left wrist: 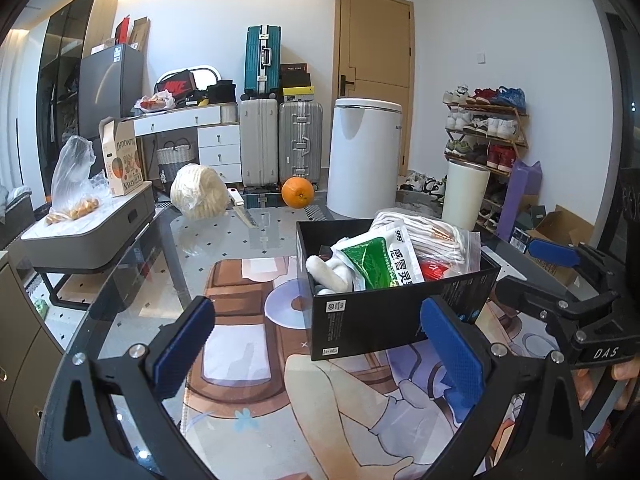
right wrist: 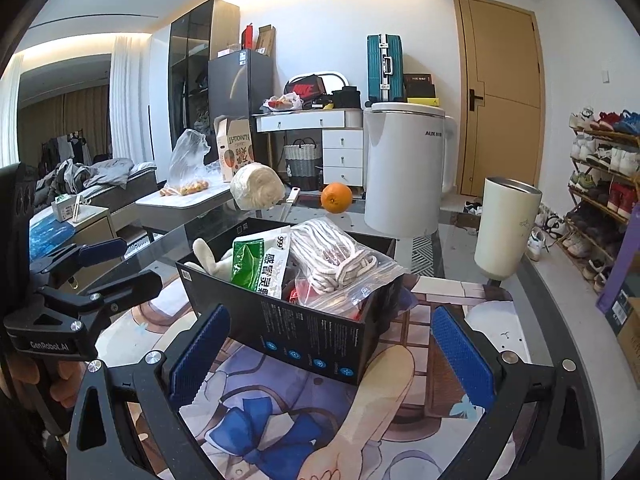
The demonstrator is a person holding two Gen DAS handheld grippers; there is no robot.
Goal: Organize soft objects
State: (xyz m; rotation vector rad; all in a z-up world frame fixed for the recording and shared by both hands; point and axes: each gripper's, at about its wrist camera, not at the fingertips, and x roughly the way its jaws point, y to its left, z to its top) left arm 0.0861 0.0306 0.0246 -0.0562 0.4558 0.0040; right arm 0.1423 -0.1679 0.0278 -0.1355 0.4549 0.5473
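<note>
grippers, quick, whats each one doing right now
left gripper: open, holding nothing, in front of the black box.
right gripper: open, holding nothing.

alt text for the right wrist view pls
A black box on a glass table holds a green-and-white sachet, a bagged rope and a white plush. The open right gripper faces it; the left gripper is alongside.

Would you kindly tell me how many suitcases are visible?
3: a teal one stands atop a white one, with a silver one beside it. Others may be hidden.
</note>
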